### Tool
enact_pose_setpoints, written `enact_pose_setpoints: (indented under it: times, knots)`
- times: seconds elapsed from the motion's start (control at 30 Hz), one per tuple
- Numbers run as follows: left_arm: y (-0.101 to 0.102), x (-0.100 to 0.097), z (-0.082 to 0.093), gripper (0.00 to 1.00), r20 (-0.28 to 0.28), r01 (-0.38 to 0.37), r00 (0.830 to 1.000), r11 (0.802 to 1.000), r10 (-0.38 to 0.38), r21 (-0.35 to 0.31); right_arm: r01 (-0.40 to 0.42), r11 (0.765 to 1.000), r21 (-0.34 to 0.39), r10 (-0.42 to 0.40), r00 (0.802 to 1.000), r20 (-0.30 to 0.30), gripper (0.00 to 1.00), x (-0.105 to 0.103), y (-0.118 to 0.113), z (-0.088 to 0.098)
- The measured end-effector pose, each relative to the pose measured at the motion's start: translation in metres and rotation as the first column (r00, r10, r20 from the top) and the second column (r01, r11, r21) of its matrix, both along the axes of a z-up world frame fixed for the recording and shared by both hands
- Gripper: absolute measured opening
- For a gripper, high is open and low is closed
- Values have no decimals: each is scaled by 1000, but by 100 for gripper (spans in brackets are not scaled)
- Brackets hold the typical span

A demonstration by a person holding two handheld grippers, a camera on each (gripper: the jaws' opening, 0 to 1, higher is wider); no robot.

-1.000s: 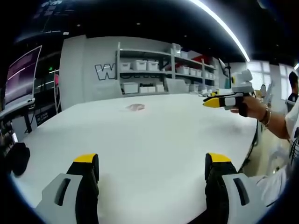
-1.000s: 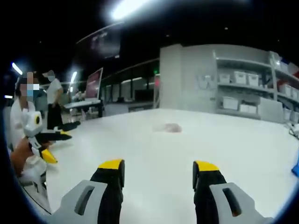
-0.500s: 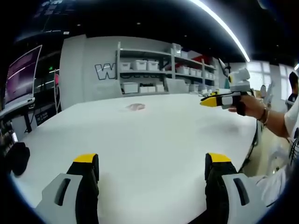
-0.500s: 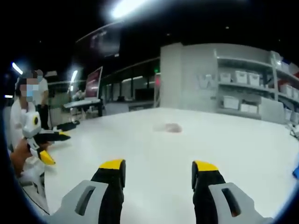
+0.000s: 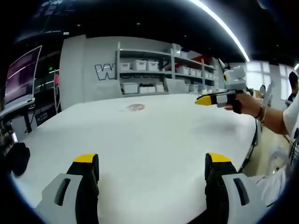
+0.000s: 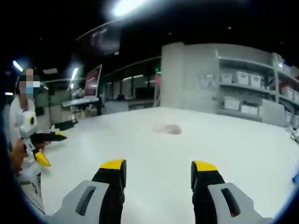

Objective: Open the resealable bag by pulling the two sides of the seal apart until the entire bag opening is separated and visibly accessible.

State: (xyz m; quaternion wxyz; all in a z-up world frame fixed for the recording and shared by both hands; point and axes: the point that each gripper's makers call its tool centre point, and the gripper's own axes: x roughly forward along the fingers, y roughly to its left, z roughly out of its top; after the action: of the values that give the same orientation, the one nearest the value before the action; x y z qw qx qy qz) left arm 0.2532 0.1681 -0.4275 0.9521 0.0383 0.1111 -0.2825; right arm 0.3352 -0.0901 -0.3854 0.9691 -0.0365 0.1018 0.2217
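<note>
My left gripper (image 5: 152,165) rises from the bottom of the left gripper view with its yellow-tipped jaws spread wide and nothing between them; my right gripper (image 6: 158,171) stands likewise at the bottom of the right gripper view, jaws apart and empty.

The resealable bag (image 5: 136,107) lies flat on the white table (image 5: 140,140), a small pale, pinkish patch well apart from both grippers: above centre and slightly left in the left gripper view, just above centre in the right gripper view (image 6: 169,129). It is too small and blurred for me to tell whether its seal is closed or parted.

Left gripper view: my right gripper enters at the upper right, held level over the table's far edge in my hand (image 5: 247,103), its yellow tip pointing toward the frame's left. A wristband shows at the wrist. A dark object (image 5: 17,158) sits at the left edge beside the table.

Right gripper view: my left gripper enters at the left edge (image 6: 39,147), one black jaw level and one yellow-tipped jaw angled downward. Behind it, farther left, stands a person (image 6: 21,116) in a white top.

Background, both views: grey shelving (image 5: 154,70) carries rows of white bins. On the wall (image 5: 88,70) beside it are large white letters, of which only a "W" reads clearly in the left gripper view; the rest is hidden by the shelving. A monitor (image 5: 21,74) glows pinkish at the upper left of that view.
</note>
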Motion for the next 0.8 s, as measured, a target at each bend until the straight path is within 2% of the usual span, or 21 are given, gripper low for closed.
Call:
enact_pose_setpoints:
  times: [0.8]
  knots:
    - [2,1,2,93,1,0,1000,1000,0,-8,-5,999,-40,6,1000,6,54,24,3,7]
